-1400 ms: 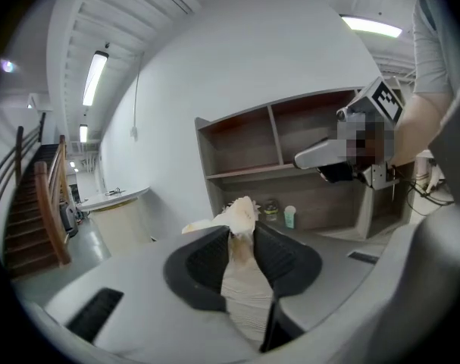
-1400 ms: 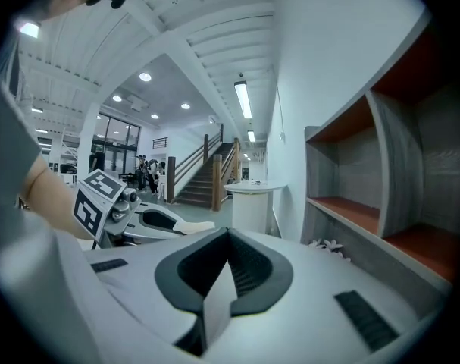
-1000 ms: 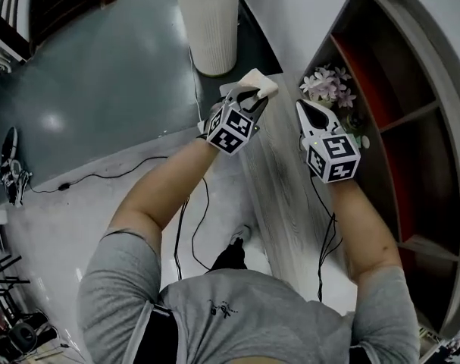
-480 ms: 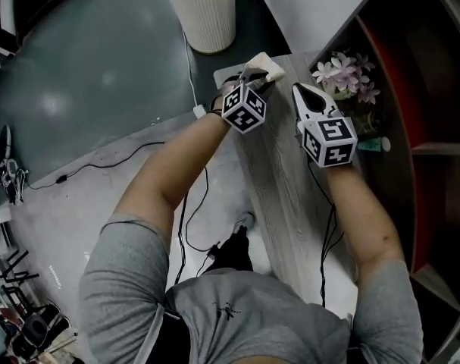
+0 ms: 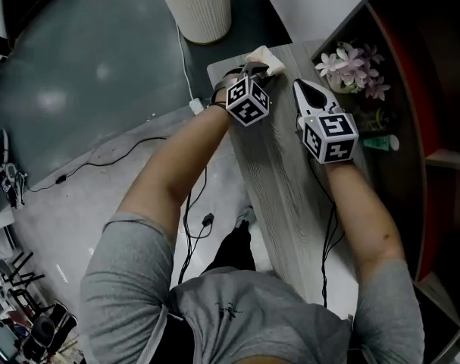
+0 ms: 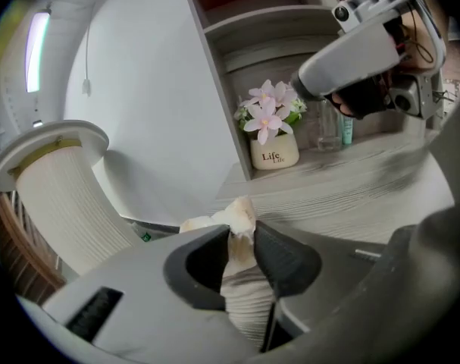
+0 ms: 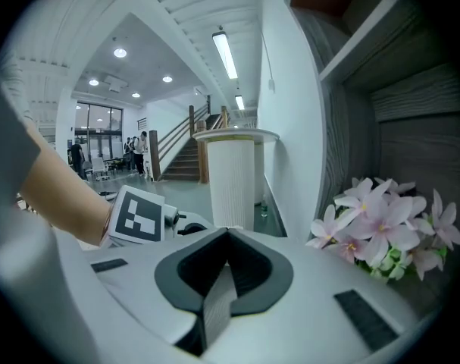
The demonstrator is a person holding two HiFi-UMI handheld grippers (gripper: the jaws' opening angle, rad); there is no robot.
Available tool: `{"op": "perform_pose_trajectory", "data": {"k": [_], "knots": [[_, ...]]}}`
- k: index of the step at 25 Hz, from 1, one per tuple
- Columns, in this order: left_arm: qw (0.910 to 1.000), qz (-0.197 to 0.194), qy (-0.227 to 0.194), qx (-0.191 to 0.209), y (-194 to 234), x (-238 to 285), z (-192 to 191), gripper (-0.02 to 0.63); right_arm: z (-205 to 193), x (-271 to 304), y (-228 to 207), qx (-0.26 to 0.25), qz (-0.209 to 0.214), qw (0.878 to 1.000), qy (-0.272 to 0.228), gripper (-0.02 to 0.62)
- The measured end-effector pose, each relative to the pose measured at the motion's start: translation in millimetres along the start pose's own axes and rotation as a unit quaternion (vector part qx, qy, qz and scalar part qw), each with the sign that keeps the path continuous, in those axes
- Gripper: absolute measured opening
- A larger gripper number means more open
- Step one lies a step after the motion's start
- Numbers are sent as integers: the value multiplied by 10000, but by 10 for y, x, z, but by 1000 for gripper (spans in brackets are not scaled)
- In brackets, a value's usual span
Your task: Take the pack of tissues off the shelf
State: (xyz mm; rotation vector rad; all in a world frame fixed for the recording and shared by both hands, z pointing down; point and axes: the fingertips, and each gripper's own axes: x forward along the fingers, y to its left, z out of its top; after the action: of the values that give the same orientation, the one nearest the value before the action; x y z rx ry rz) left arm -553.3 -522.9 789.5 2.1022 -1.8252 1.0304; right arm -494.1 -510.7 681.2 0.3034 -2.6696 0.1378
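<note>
Between the jaws of the left tongs (image 6: 242,235) sits the pack of tissues (image 6: 236,212), pinched firm: soft, pale, crinkled wrap bulging past the tips. Pack is clear of the shelf (image 5: 434,158), at the far corner of the counter (image 5: 286,180); touching it or just above, cannot tell. Judged: removal done, only set-down and release left. Right tongs (image 7: 226,237) closed, nothing in them. Counter is grey wood-grain, matt. Shelf bay nearby holds a small cream pot (image 6: 275,155) of pink flowers; ribbed white column (image 5: 193,6) stands beyond on the glossy floor (image 5: 78,89).

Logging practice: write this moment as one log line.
left gripper: shut on tissue pack, at table end | right gripper: shut, empty
</note>
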Motion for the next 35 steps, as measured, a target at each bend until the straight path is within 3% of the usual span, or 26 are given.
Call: {"op": "perform_pose_trajectory", "data": {"k": [11,15,16,18,20,35], "knots": [[9997,-65,-53,-231,-45,35,-106,129,-96,-51,-16,15,-55,9999,94,9],[9987,-113,23,-499,-47,38,-105,143,-116,-120,15,1,-66,9999,135,8],[9981,-210,65,-581,-65,39,-93,153,-107,-145,25,-4,-72,9999,136,8],[9962,-467,153,-713,-131,23,-52,262,-71,-201,44,-29,-79,9999,122,8],[9950,-593,144,-786,-175,-37,26,305,-9,-262,55,-78,-84,9999,85,8],[9923,-47,-929,-818,96,-986,1127,307,735,-899,140,-337,-243,9978,-511,8]]}}
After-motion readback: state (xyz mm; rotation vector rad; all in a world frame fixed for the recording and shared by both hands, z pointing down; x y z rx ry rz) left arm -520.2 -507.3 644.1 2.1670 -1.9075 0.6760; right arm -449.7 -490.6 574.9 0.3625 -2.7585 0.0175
